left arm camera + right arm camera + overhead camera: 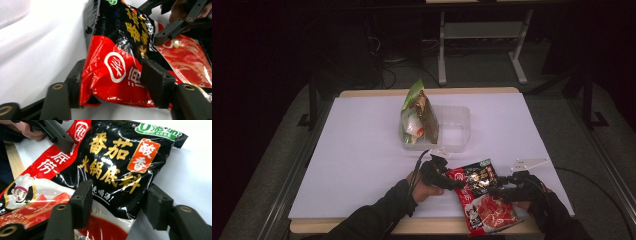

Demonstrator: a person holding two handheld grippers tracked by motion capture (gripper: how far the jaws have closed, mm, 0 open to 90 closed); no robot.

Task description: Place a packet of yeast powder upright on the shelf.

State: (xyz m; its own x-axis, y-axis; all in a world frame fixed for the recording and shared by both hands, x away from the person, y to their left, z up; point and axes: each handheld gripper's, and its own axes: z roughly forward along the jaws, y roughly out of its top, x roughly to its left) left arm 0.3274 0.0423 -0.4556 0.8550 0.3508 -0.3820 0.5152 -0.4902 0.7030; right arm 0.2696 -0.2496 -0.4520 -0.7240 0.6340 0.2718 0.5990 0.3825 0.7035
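A red-and-black soup-base packet [484,200] lies flat near the front edge of the white table [362,150], between my two hands. My left gripper [457,184] comes at its left edge and my right gripper [494,190] at its right edge. In the left gripper view the black pads [155,85] squeeze the crumpled red end of the packet [117,50], with my left gripper [116,85] shut on it. The right gripper view has my right gripper [120,205] clamped across the packet's black upper part [117,157], which buckles between the pads.
A clear plastic tray [457,125] sits at the table's middle, with a green-and-white packet [416,117] standing upright at its left end. A metal table frame [482,35] stands on the floor beyond. The wooden front edge [412,227] runs just under my forearms.
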